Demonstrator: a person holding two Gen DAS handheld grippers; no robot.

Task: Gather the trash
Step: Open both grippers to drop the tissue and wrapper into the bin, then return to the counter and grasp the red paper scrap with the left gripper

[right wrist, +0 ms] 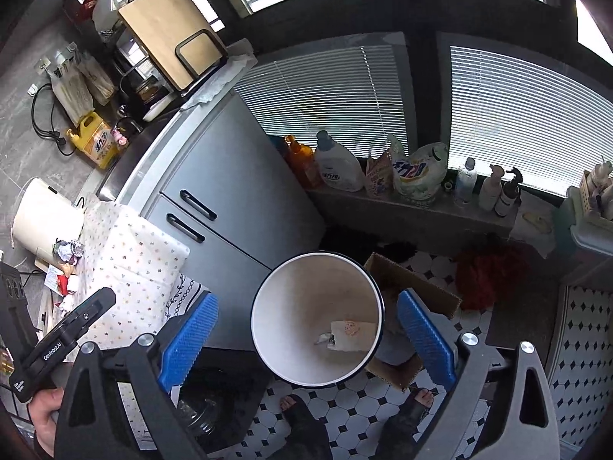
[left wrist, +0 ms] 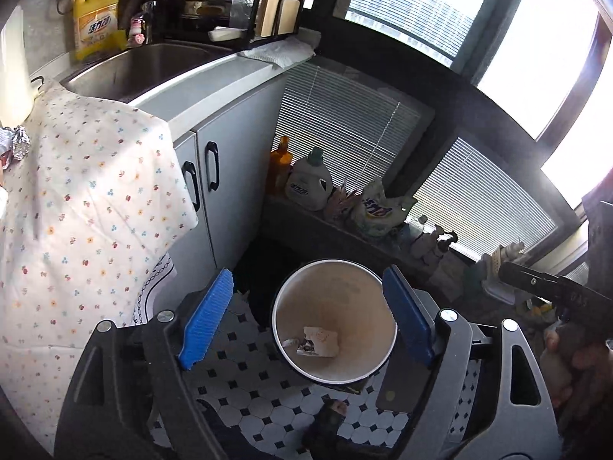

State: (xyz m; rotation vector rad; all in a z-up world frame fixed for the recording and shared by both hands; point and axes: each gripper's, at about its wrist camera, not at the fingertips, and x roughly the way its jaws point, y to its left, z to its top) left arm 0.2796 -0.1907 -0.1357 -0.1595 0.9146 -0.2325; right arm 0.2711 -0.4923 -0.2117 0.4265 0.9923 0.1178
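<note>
A round white trash bin (left wrist: 360, 356) with a dark rim stands on the tiled floor, seen from above. Scraps of paper trash (left wrist: 320, 341) lie at its bottom, also in the right wrist view (right wrist: 350, 335). My left gripper (left wrist: 306, 320) is open and empty above the bin. My right gripper (right wrist: 308, 339) is open and empty above the same bin (right wrist: 302, 306). More trash, a crumpled foil ball (right wrist: 69, 249) and wrappers (right wrist: 61, 281), lies on the table at the left. The foil (left wrist: 19, 142) shows at the left edge of the left wrist view.
A floral tablecloth (left wrist: 84, 199) hangs over the table at the left. A grey sink cabinet (right wrist: 237, 191) stands behind the bin. An open cardboard box (right wrist: 417, 291) sits right of the bin. Detergent bottles (right wrist: 337, 165) line the window ledge. The person's feet (right wrist: 295, 408) are below.
</note>
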